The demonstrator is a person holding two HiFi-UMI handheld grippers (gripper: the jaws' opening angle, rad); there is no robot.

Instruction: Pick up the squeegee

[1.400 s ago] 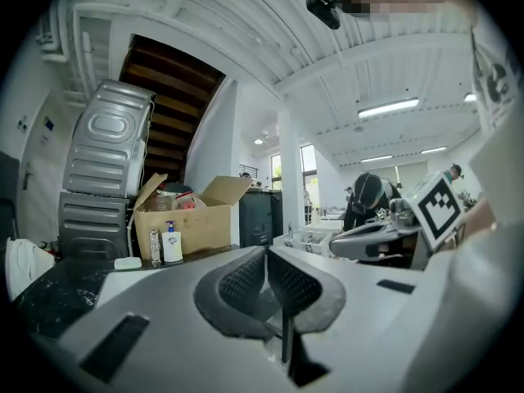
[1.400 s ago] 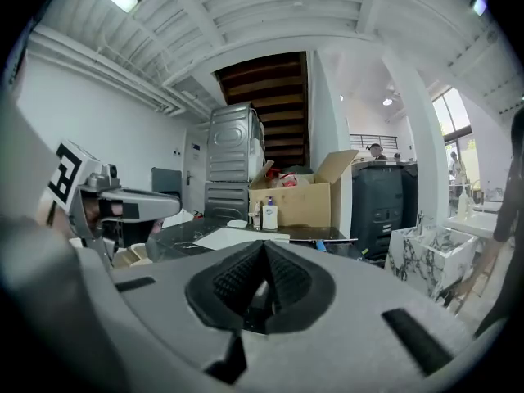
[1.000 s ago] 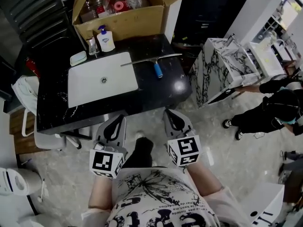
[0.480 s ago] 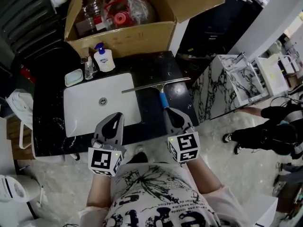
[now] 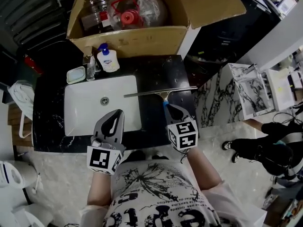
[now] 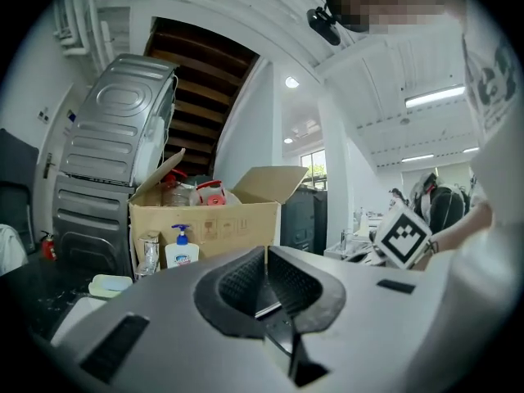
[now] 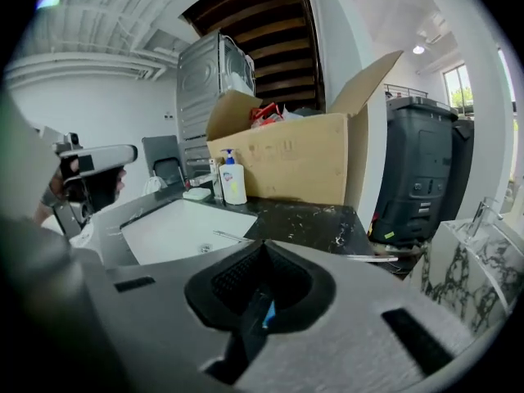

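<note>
The squeegee lies flat on the black worktop. Its long blade runs left to right, the left end reaching over the edge of the white sink — the blue handle points back toward the person. The right tongs sit right above that handle, pressed together and pinching nothing. The left tongs, also pressed together, hang over the sink's near rim. An open cardboard box stands behind — pale marbled floor lies below.

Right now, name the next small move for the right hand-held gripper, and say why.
Probably open the right hand-held gripper: its jaws are shut, and its tip sits at the blue handle of the squeegee lying on the black counter. Shut jaws cannot straddle that handle.
</note>
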